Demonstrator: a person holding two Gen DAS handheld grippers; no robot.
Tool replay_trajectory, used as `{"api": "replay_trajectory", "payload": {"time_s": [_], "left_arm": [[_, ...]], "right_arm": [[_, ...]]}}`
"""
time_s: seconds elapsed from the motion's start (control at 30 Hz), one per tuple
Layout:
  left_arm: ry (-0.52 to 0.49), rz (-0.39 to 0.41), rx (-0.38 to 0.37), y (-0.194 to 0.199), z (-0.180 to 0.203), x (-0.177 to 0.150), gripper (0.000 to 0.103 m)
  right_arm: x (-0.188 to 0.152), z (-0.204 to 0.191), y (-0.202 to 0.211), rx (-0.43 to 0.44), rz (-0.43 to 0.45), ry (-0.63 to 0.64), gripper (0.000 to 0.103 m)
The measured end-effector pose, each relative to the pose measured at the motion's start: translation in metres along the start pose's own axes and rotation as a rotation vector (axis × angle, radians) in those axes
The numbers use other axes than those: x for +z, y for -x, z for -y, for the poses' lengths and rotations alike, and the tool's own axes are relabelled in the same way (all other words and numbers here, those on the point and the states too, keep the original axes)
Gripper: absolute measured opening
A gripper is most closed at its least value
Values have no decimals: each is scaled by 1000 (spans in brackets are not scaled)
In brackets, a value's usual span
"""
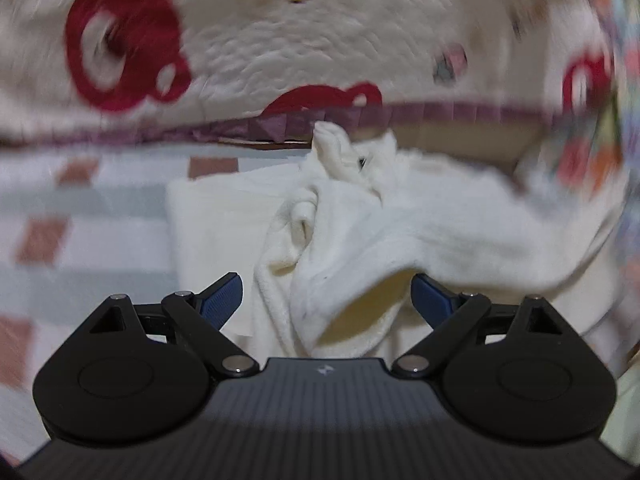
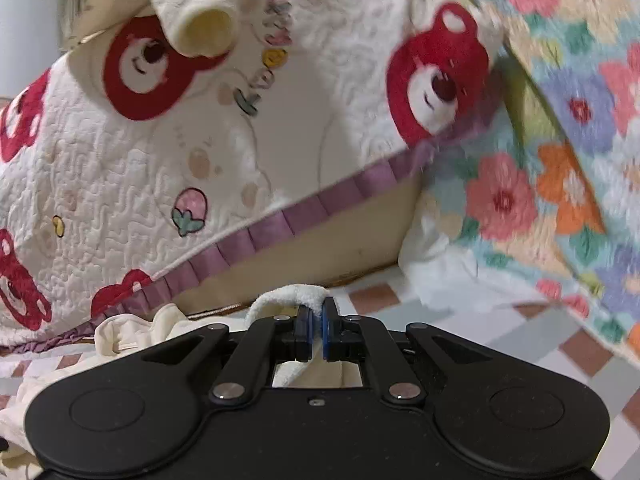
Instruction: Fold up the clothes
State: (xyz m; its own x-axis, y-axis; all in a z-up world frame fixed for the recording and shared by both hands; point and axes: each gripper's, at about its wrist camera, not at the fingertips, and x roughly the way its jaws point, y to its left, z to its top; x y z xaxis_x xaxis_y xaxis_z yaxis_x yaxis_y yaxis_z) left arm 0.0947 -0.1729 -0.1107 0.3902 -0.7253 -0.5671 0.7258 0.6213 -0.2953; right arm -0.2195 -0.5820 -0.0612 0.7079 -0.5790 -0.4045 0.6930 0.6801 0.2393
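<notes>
A cream-white garment (image 1: 400, 220) lies bunched on a checked sheet (image 1: 80, 216), with one part pulled up into a peak (image 1: 328, 140). My left gripper (image 1: 326, 284) stands open and wide. A fold of the garment runs between its blue pads (image 1: 224, 300), which do not press on it; the cloth drapes over the tip of the right pad. In the right wrist view my right gripper (image 2: 318, 320) is shut on an edge of the white garment (image 2: 292, 296), which loops over the left finger and hangs below the jaws. More of the cloth (image 2: 132, 332) lies at lower left.
A white quilt with red bear faces and a purple frill (image 2: 280, 220) hangs over a bed edge right behind the garment. A floral blanket (image 2: 540, 160) drapes at the right. A rolled cream piece (image 2: 200, 12) sits on top of the quilt. Checked sheet (image 2: 520, 340) shows at lower right.
</notes>
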Motion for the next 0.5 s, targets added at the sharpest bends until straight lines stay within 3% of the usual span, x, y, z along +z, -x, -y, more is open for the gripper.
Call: {"api": "replay_trajectory", "payload": {"time_s": [0.1, 0.43, 0.47, 0.5], "left_arm": [[91, 16, -35, 6, -16, 3, 89], [8, -59, -17, -7, -3, -6, 86], [17, -66, -11, -10, -2, -6, 83], [19, -75, 6, -15, -1, -6, 70]], "right_arm": [[-14, 2, -12, -16, -37, 16, 6], [-28, 13, -29, -14, -72, -3, 6], [-29, 14, -30, -11, -73, -6, 6], [-30, 15, -30, -8, -72, -8, 7]]}}
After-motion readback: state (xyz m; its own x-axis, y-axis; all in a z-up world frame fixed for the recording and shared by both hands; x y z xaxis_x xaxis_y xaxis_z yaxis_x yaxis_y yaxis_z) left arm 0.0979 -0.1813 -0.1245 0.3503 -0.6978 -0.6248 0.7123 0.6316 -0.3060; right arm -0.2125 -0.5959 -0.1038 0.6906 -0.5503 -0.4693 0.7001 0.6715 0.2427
